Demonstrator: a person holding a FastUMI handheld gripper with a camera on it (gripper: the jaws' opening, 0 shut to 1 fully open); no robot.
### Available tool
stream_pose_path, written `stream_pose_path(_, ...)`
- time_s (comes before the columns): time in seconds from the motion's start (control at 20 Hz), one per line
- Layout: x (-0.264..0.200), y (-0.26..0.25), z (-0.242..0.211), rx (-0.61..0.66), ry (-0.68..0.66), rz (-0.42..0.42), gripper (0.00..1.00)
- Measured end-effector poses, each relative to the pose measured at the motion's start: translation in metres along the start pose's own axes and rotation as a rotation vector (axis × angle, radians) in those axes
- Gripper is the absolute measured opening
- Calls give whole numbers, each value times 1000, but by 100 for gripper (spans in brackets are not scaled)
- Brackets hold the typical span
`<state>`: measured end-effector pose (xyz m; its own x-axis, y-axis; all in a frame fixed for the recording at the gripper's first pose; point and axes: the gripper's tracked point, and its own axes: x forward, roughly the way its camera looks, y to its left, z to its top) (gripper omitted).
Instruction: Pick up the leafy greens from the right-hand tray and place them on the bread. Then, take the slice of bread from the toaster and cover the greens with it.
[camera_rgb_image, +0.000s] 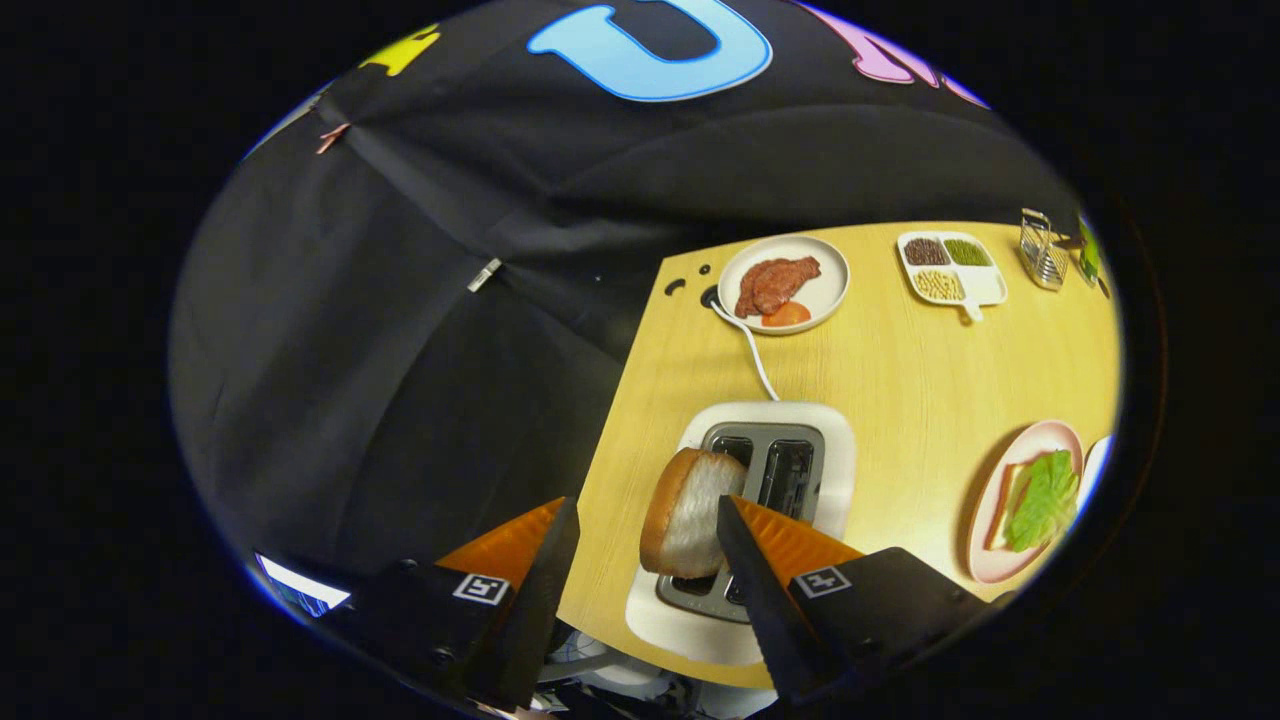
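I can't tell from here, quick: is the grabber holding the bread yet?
Gripper: open, holding nothing. The bread slice in the toaster sits between the fingers, against one finger only.

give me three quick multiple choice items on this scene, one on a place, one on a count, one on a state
1. Where are the greens?
A. on bread on the pink plate
B. in the toaster
C. on the meat plate

2. How many filled sections in the divided tray?
A. one
B. three
C. five

3. The gripper is:
A. shut on the bread slice
B. open beside the bread slice
C. shut on the cord

Key: A, greens lie on the plate's bread; B, three grain piles; B, fingers apart, the slice by one finger, sticking out of the toaster.
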<state>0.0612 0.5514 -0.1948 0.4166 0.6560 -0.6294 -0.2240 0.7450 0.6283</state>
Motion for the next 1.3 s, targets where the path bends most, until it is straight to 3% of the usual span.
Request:
stream_pose_path(0.1, 12, -8, 1, 17, 12, -38, 87)
stream_pose_path(0.2, 17, -14, -1, 20, 15, -71, 77)
stream_pose_path(0.3, 21, -18, -7, 13, 36, -98, 58)
stream_pose_path(0.45, 16, -33, -2, -12, 3, -168, 21)
stream_pose_path(0.5, 15, -37, -2, -16, -7, -192, 16)
stream_pose_path(0.7, 1, -20, -13, 49, 46, -153, 11)
stream_pose_path(1.3, -118, 4, 57, 106, -84, 60, 11)
